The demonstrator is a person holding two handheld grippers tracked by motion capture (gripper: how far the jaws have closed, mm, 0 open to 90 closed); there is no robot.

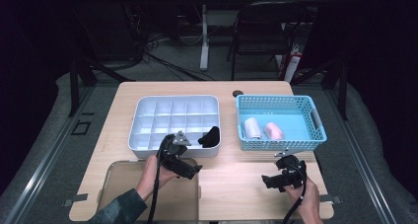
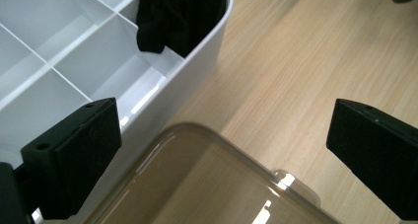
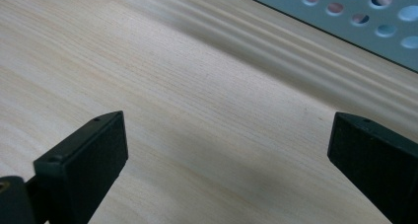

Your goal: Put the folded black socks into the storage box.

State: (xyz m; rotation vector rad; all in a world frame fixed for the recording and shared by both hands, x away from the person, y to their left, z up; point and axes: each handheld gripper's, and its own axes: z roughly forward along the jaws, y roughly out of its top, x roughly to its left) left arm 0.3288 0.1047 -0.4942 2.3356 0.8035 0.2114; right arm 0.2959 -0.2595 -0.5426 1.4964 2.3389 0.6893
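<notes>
Fingers [image 2: 69, 162] of the left gripper [image 1: 181, 161] stand wide apart, empty, angled over the clear lid [image 2: 207, 184] beside the white divided tray [image 1: 148, 116]. Right gripper [image 1: 283, 177] lies low over the counter [image 3: 197, 95], fingers apart. Farther off, the black sock [image 1: 210, 136] sits in the tray's near-right compartment.

I am logging, off-task: a blue perforated basket [image 1: 315, 116] sitting at the wooden table's [image 1: 246, 177] right, holding a white roll [image 1: 253, 128] and a pink roll [image 1: 273, 130] side by side; a folding chair [image 1: 261, 24] standing beyond.
</notes>
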